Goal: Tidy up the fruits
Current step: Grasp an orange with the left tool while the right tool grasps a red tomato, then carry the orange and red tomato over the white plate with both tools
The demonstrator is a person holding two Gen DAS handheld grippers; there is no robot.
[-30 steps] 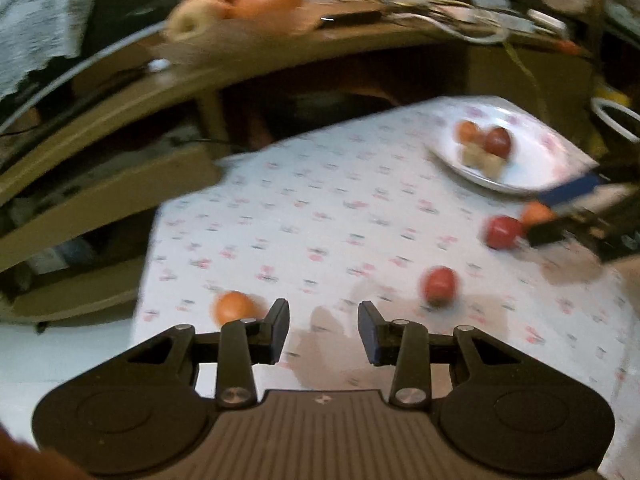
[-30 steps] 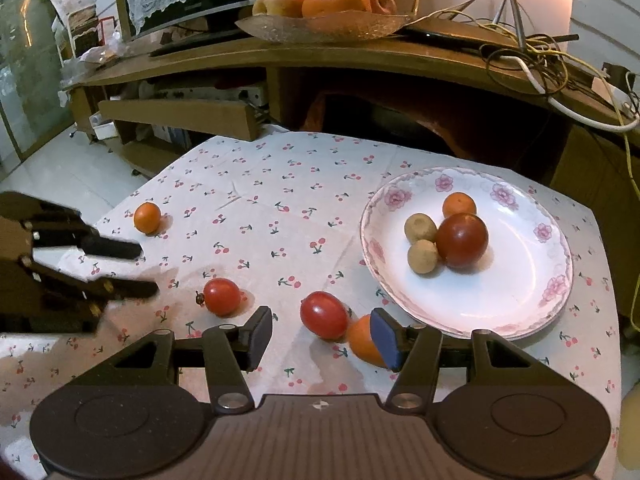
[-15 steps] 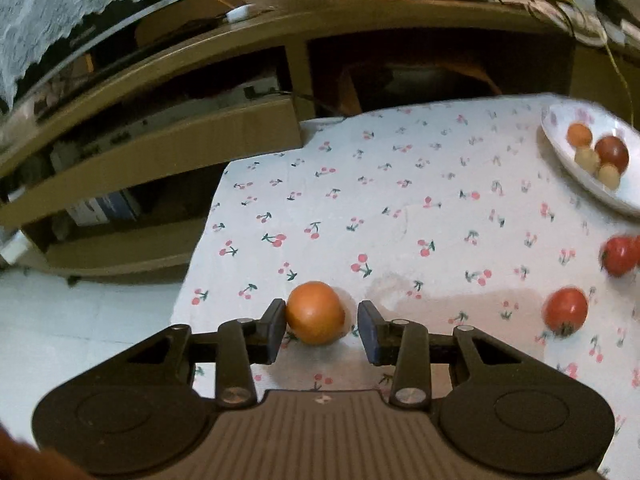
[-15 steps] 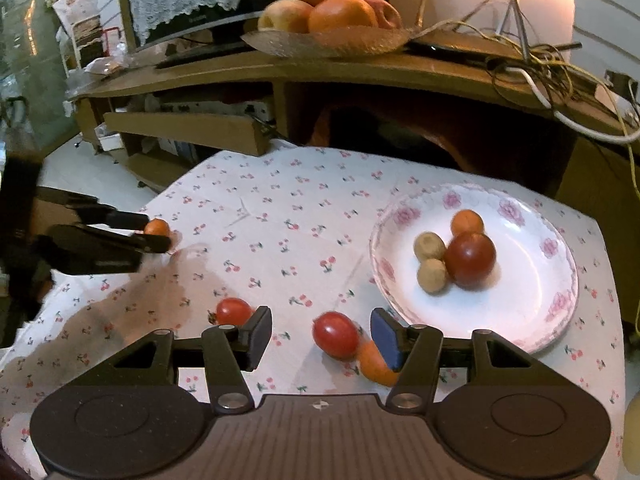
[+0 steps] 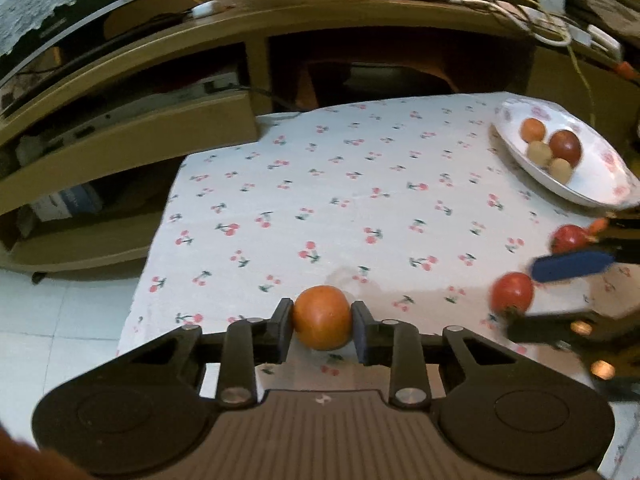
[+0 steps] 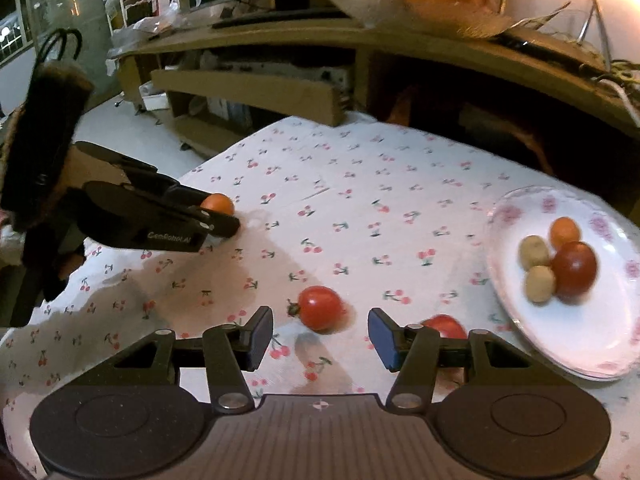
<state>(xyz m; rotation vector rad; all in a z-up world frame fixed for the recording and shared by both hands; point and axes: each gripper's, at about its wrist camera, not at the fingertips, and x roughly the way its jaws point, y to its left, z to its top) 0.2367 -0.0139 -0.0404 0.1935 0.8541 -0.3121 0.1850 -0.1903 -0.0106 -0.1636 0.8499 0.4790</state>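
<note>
The left gripper (image 5: pixel 322 326) has its jaws clamped on a small round orange fruit (image 5: pixel 322 322) near the left edge of the table (image 5: pixel 360 200), which wears a white cloth printed with cherries. The contact looks narrow, on the widest part of a smooth sphere, so the fruit could squirt forward or roll off that nearby edge to the floor if the squeeze is uneven or the lift is quick.

The right gripper (image 6: pixel 320 338) has its jaws apart, with a round red tomato (image 6: pixel 321 307) just beyond the tips, not yet between them. A second red tomato (image 6: pixel 444 326) sits half hidden behind the right finger; closing in could nudge it, and it may roll toward the white flower-rimmed plate (image 6: pixel 592 344) or off the near edge.

That plate, by the right edge, already holds four pieces of fruit bunched together. A fruit released from too high could knock them about or bounce out over the shallow rim.
</note>
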